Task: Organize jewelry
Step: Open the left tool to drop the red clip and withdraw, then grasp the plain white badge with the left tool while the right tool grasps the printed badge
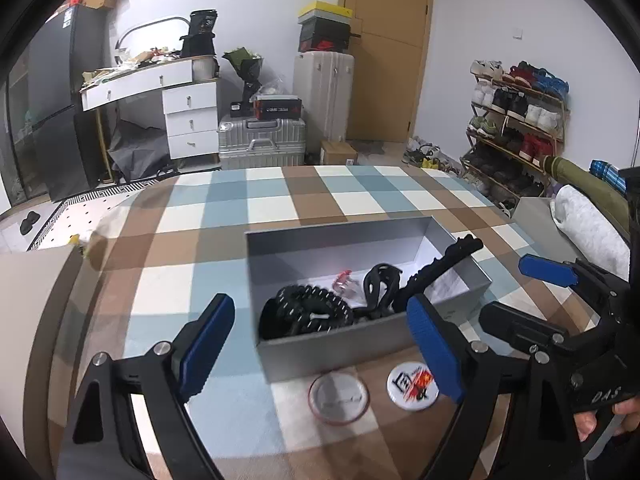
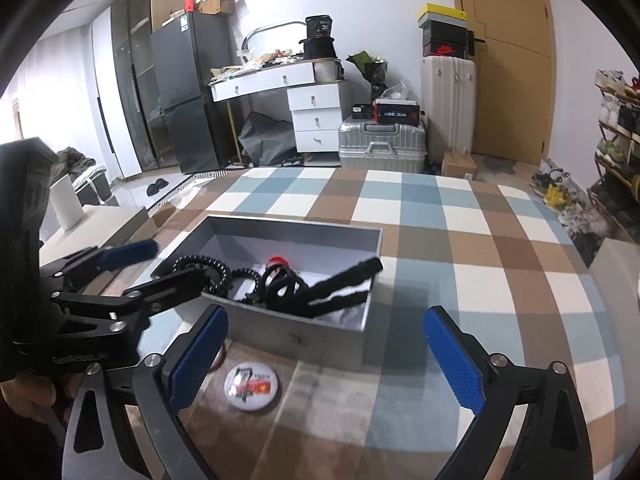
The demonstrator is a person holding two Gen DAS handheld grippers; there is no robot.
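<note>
A grey open box (image 1: 332,346) (image 2: 320,338) sits on the checked tablecloth. It holds a black beaded bracelet (image 1: 308,312) (image 2: 204,270), black bands (image 1: 380,284) (image 2: 282,288), a black strap (image 1: 444,266) (image 2: 340,280) and a small red item (image 1: 344,280) (image 2: 277,260). Two round badges lie in front of the box: a white one with a red rim (image 1: 338,398) and a white one with a red and black print (image 1: 412,386) (image 2: 252,388). My left gripper (image 1: 320,356) is open and empty, straddling the box's near wall. My right gripper (image 2: 324,360) is open and empty, before the box's near right corner.
The table (image 1: 280,200) carries a blue, brown and white checked cloth. A white lid or board (image 2: 100,220) lies at the table's left. Behind stand suitcases (image 1: 260,140), a white dresser (image 1: 188,116), a fridge (image 2: 180,92) and a shoe rack (image 1: 516,120).
</note>
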